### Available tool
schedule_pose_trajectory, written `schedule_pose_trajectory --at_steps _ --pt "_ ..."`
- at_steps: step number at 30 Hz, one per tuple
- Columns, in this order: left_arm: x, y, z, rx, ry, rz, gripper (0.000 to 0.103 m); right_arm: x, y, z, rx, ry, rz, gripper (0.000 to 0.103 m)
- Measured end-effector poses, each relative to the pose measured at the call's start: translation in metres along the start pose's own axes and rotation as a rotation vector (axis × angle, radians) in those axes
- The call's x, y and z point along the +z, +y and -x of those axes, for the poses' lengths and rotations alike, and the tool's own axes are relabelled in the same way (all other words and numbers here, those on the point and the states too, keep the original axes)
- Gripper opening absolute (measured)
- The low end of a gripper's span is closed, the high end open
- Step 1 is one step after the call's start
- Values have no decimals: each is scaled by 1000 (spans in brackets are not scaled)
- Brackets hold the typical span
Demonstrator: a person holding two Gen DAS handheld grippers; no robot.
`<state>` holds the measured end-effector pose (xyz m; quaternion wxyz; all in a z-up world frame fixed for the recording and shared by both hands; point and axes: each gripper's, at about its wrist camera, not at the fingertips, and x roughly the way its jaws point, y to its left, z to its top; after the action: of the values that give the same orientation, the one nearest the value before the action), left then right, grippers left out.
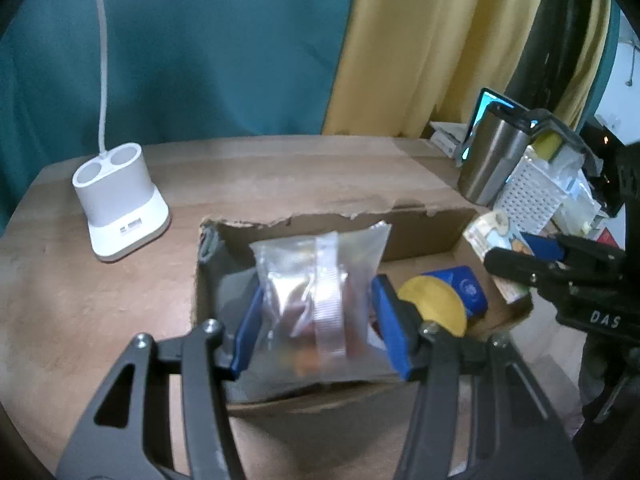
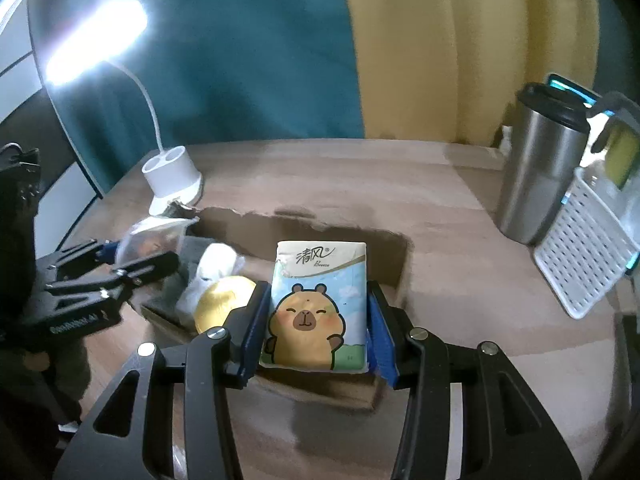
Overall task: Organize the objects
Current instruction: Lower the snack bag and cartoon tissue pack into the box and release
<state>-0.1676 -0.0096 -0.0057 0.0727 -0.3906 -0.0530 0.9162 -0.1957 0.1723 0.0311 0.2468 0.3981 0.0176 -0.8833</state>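
1. Left wrist view shows my left gripper pinching a clear plastic packet between its blue pads, one on each side edge; the packet hangs over the left part of the torn cardboard box on the wooden table.
2. That packet looks light, soft and slick; its film crumples under the pads, so I judge it could slide or fold if squeezed unevenly; a hold low across the filled middle seems safer than one on the empty sealed border.
3. Right wrist view shows my right gripper closed on a pocket tissue pack printed with a capybara; the pads press its two long sides, and it sits over the right part of the same box.
4. This tissue pack should be light and squashy but fairly even in shape; its wrapper is glossy, so a firm hold on the flat sides seems best.
5. Already in the box lie a yellow round thing, a blue item and a white wad; what each is I cannot tell.
6. Outside it stand a white lamp base, a steel tumbler and a white perforated basket; both held things appear ready to be lowered into free spots in the box.
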Motion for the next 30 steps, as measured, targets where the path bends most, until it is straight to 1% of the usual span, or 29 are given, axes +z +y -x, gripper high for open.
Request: schedule_pose_trajectory --at_steps 7,10,14,15,16,18,24,30 --pt "1 7 -9 16 11 13 56 20 15 -21 64 27 11 49" --pt "2 11 -7 24 2 20 58 27 21 -31 76 43 11 49" --pt "3 16 -2 16 -8 32 58 31 26 -44 94 69 -11 50" --pt "2 16 0 14 -11 32 59 31 28 -47 96 77 -13 54" --pt "2 15 1 14 -13 31 59 31 29 -49 99 80 -14 64" --pt "0 16 6 16 -20 33 59 31 32 -49 106 76 -18 78" --pt "-8 17 22 9 -37 40 59 23 38 -35 79 64 -9 79" --pt "-18 13 36 0 -51 35 59 5 39 -13 41 59 -14 79"
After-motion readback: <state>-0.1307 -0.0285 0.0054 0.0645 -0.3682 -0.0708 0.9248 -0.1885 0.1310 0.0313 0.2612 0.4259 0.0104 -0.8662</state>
